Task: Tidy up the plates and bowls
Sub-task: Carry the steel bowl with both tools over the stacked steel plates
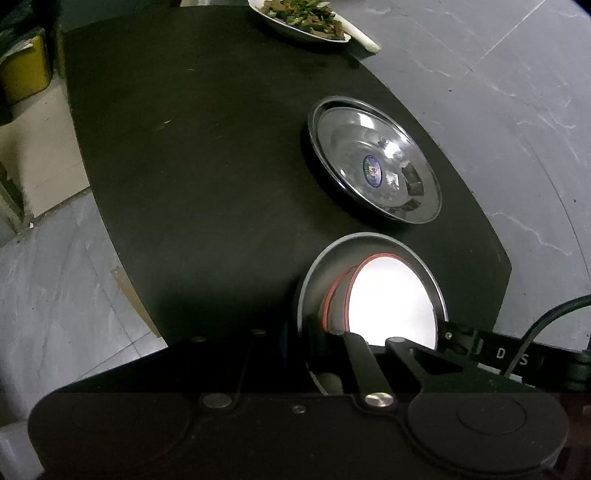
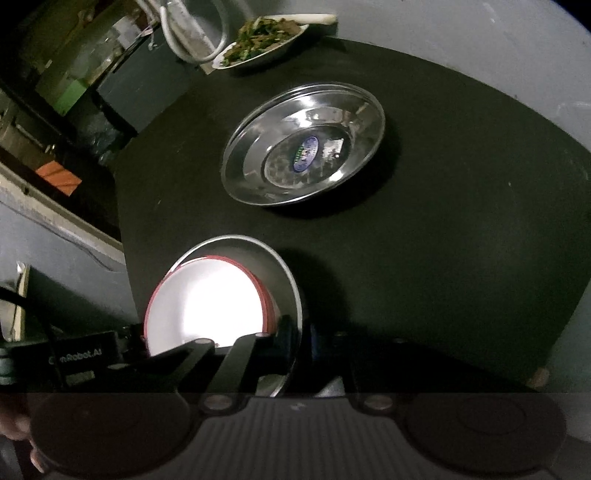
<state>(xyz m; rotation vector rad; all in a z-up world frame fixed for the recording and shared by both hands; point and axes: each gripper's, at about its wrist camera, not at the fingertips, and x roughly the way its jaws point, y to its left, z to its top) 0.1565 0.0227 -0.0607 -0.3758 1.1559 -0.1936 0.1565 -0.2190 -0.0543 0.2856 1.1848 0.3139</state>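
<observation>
A steel plate point(image 1: 369, 238) point(image 2: 258, 245) at the near edge of the black table point(image 1: 203, 147) point(image 2: 443, 240) carries a white bowl with a red rim point(image 1: 391, 295) point(image 2: 207, 295). My left gripper point(image 1: 303, 339) is shut on this plate's left rim, one finger inside and one outside. My right gripper point(image 2: 299, 339) is shut on the opposite rim in the same way. Each gripper also shows in the other's view, the right gripper point(image 1: 461, 339) and the left gripper point(image 2: 125, 343). Farther back lies an empty steel plate point(image 1: 373, 158) point(image 2: 303, 147) with a blue sticker.
A white plate of cooked greens point(image 1: 299, 18) point(image 2: 262, 40) stands at the table's far end, with a white stalk point(image 1: 364, 37) beside it. A yellow bin point(image 1: 26, 70) stands on the floor past the table's left side. Grey tiled floor surrounds the table.
</observation>
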